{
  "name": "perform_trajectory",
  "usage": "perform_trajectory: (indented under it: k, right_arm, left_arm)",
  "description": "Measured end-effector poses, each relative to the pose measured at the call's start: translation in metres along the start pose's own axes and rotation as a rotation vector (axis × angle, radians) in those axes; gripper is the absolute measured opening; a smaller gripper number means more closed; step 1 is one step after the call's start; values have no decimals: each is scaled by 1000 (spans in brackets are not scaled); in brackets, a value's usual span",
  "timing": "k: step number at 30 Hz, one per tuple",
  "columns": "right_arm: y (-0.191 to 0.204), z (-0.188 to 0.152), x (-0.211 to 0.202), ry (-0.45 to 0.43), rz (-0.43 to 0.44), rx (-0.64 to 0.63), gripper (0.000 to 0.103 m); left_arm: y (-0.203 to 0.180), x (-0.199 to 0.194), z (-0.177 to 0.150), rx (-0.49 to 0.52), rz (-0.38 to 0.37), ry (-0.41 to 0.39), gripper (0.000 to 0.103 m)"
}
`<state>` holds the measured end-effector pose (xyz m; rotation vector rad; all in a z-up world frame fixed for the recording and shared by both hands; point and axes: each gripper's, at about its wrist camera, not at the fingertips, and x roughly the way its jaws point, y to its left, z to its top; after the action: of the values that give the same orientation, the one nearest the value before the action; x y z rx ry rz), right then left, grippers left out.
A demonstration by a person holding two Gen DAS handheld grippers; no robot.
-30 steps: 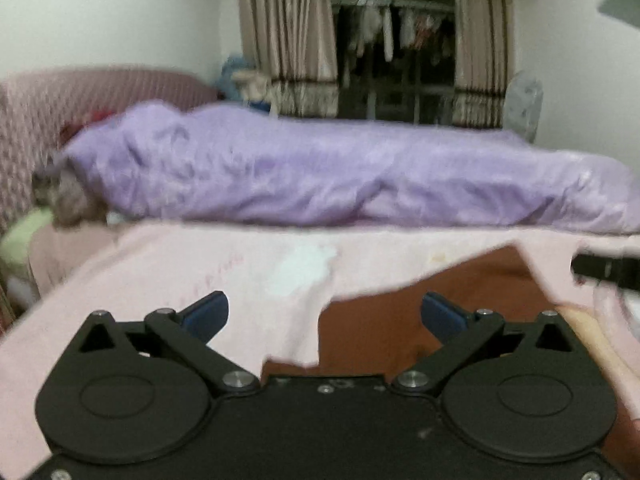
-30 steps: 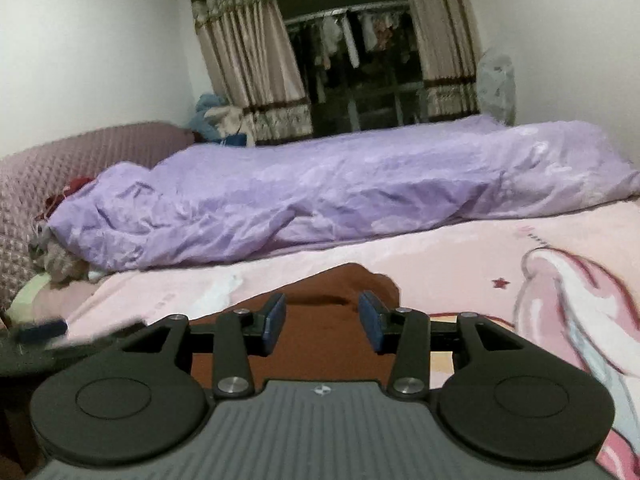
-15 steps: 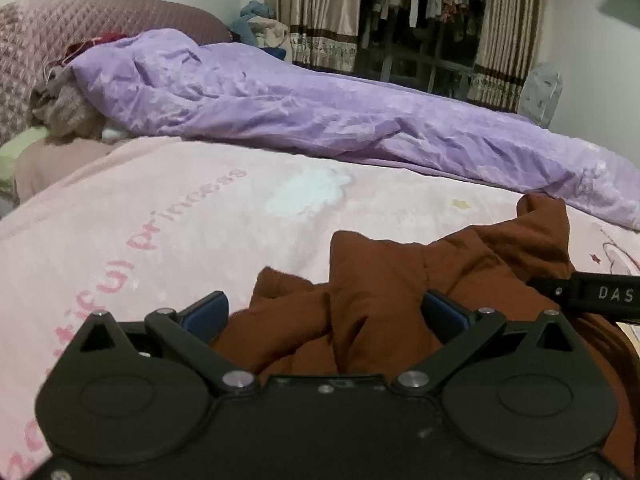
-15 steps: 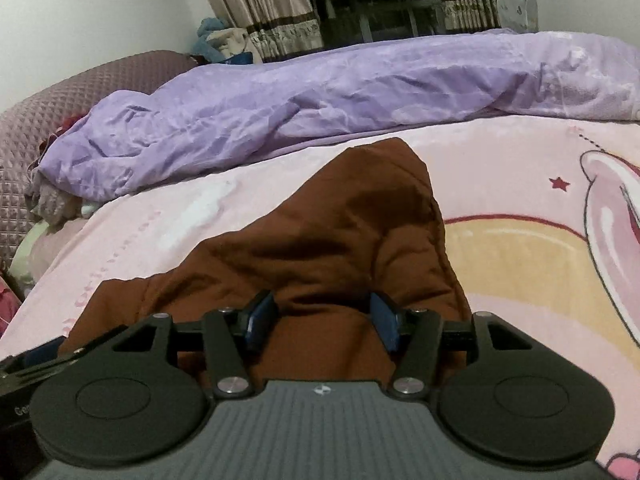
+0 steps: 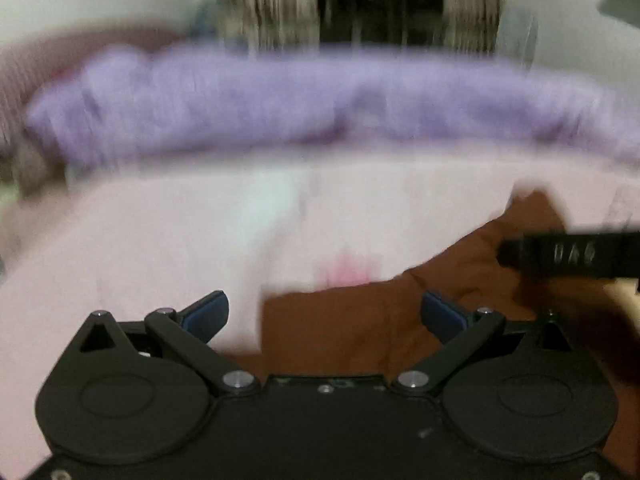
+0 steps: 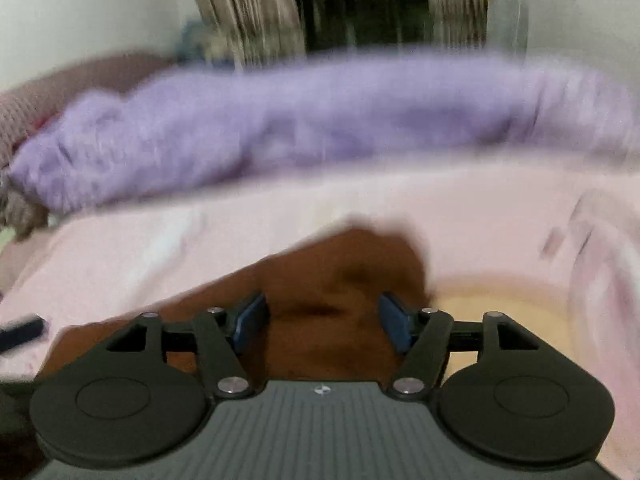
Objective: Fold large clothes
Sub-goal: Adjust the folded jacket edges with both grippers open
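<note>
Beyond both grippers a purple duvet [image 6: 320,120] is bunched along the pink bedspread [image 5: 160,240]. The brown garment [image 6: 340,280] is spread under the released right gripper [image 6: 324,316], whose jaws have just been widening, and under the released left gripper [image 5: 324,314].

Pink printed bedsheet [image 6: 500,216] beneath and ahead of gripper; crumpled purple duvet [image 6: 320,120] farther ahead, across the bed; beige curtains [image 6: 248,12] beyond; blurred.

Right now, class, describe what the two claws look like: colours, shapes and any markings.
Left claw: black body, two round discs, angular link arms with silver screws, blue pads. Right claw: the same black discs and blue pads, but a grey ribbed centre plate with a small round emblem.
</note>
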<state>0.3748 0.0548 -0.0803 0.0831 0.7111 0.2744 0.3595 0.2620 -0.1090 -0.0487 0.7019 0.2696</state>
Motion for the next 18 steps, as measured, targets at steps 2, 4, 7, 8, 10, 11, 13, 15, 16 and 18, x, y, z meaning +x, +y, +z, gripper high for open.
perform_trajectory:
  k: [2, 4, 7, 8, 10, 11, 13, 15, 16, 18]
  right_arm:
    - [9, -1, -3, -16, -26, -55, 86]
    - [14, -3, -3, -23, -35, -80, 89]
    - [10, -4, -2, -22, -20, -59, 90]
    - [11, -5, -4, -24, -17, -55, 90]
    - [11, -3, -12, -25, -14, -43, 89]
    - [10, 0, -23, -27, -6, -33, 80]
    - [7, 3, -58, -38, 65, -26, 76]
    - [4, 0, -96, -70, 85, -32, 76]
    - [5, -3, -110, -93, 70, -50, 76]
    - [7, -11, -128, -110, 61, -80, 76]
  left_arm:
    - [9, 2, 1, -41, -31, 13, 103]
    - [13, -5, -1, -55, -31, -30, 103]
    - [11, -5, -3, -46, -28, -22, 103]
    - [11, -6, -2, -46, -26, -27, 103]
    - [12, -8, 0, -44, -22, -37, 103]
    - [12, -12, 3, -38, -15, -27, 103]
    - [8, -41, 14, 4, 64, -50, 103]
    - [7, -84, 11, 60, 112, -172, 103]
    - [8, -98, 10, 71, 104, -184, 103]
    - [15, -119, 5, 42, 44, -168, 103]
